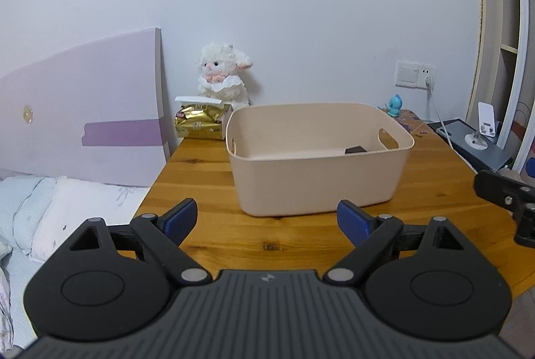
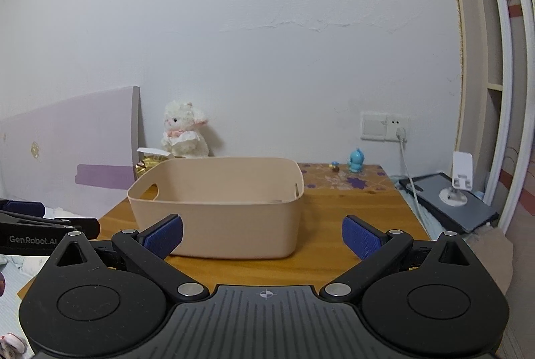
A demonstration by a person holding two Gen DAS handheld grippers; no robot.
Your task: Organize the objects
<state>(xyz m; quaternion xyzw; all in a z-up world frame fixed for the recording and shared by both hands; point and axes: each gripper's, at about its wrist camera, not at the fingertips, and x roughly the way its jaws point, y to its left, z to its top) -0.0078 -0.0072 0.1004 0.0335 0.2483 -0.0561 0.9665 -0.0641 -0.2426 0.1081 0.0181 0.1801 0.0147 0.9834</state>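
A beige plastic bin (image 1: 317, 182) (image 2: 217, 222) stands in the middle of the wooden table (image 1: 207, 171) (image 2: 351, 225). A dark flat object (image 1: 356, 150) lies inside it near the right wall. Behind the bin sit a white plush lamb (image 1: 224, 78) (image 2: 184, 133) and a gold foil packet (image 1: 200, 123) (image 2: 147, 164). A small blue figurine (image 1: 395, 105) (image 2: 357, 160) stands at the back right. My left gripper (image 1: 267, 222) is open in front of the bin, holding nothing. My right gripper (image 2: 262, 237) is open too, just short of the bin's near wall.
A bed with white pillows (image 1: 67, 205) and a lilac headboard (image 1: 83, 111) lies left of the table. A wall socket with a white cable (image 2: 406, 158) is at the back right. A dark tablet with a phone stand (image 2: 458, 192) rests right of the table.
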